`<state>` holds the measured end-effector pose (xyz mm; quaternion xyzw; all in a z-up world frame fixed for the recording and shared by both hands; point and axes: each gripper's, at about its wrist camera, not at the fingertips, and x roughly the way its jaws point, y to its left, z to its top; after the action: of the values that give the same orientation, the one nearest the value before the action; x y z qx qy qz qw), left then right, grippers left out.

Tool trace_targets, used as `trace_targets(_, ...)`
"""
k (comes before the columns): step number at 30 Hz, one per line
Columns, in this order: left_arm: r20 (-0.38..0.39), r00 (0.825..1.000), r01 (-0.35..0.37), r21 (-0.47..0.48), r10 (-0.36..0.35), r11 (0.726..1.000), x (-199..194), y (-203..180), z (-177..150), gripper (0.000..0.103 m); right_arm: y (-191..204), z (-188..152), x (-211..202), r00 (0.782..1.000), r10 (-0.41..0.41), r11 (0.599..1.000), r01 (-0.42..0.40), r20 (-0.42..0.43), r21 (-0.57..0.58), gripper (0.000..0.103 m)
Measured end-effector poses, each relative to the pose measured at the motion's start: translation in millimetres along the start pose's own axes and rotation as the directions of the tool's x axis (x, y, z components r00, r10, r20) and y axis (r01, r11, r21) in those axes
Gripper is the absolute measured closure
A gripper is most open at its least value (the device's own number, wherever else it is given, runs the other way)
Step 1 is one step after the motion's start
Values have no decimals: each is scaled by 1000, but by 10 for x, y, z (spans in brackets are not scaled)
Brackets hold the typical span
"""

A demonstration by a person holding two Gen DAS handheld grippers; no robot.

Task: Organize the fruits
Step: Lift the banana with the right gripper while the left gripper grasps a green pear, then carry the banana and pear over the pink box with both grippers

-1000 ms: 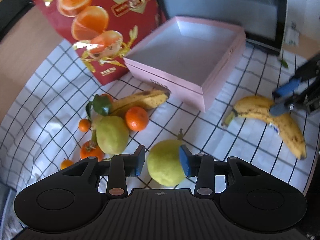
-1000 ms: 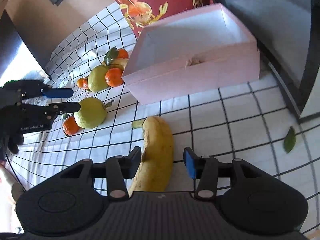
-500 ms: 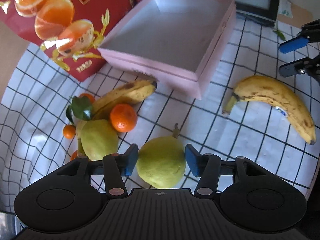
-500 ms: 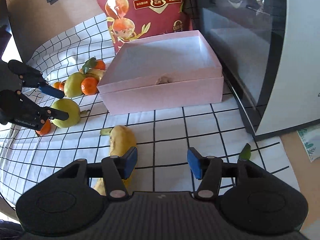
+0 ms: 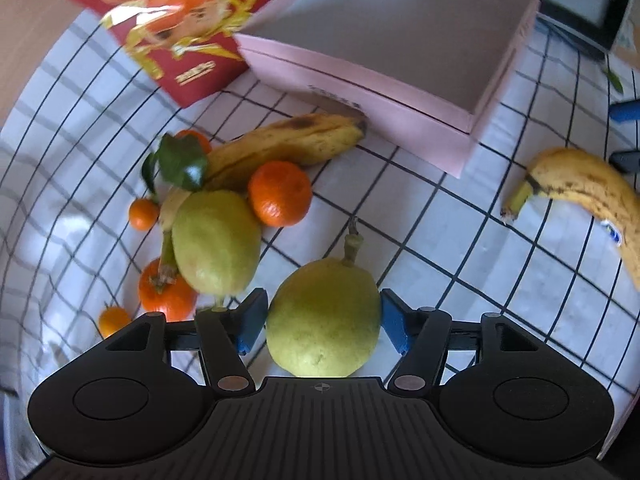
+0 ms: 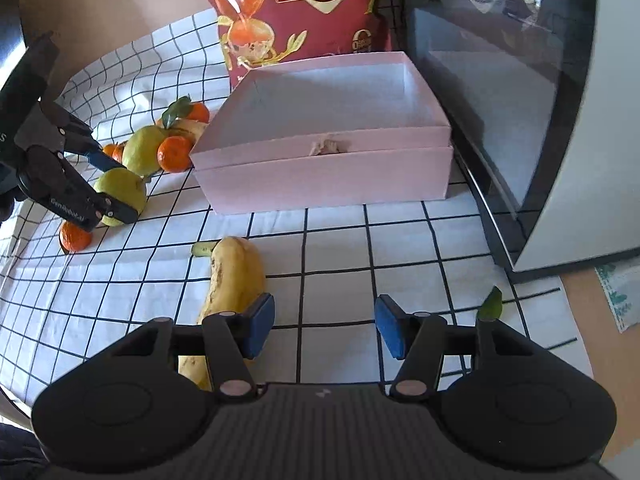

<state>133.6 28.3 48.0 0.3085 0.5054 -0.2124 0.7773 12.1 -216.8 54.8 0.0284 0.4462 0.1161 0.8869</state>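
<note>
L hand-held gripper [image 5: 322, 322] opening wider round pear [image 5: 323, 320], now lower; R hand-held gripper [image 6: 324, 330] released, empty.

the right gripper [image 6: 322, 326] hangs over a white cloth with a black grid [image 6: 400, 240], its blue pads apart with only bare cloth between them. a yellow banana [image 6: 236, 276] lies just beside the left pad, partly under it. behind it stands an open pink box [image 6: 320, 160], empty inside. a red bag printed with oranges [image 6: 296, 12] leans behind the box. to the left, the left gripper [image 6: 114, 188] has a green pear [image 6: 124, 192] between its opening jaws. further back sit another pear [image 6: 142, 150], several tangerines [image 6: 174, 154] and a green leaf [image 6: 176, 110]. a dark glass-fronted appliance [image 6: 520, 80] stands to the right, and a loose leaf [image 6: 490, 304] lies near the right pad.
</note>
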Motion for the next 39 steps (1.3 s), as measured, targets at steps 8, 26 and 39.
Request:
trace_targets(8,44,999,-8,-209,18,978,24,149,-277,37,138,89,48,999,-45,995,46,16,-93,47)
trace_targets(26,397,918,251,-520,-29,817,-543,-305,-792,37,344,162,54,997,84,988,-82,4,-130,45)
trace_targets(39,396,917,273,-532,-50,802,-629,-589,-882,37,539,30,245,995,82,982,-91,-58,-163,59)
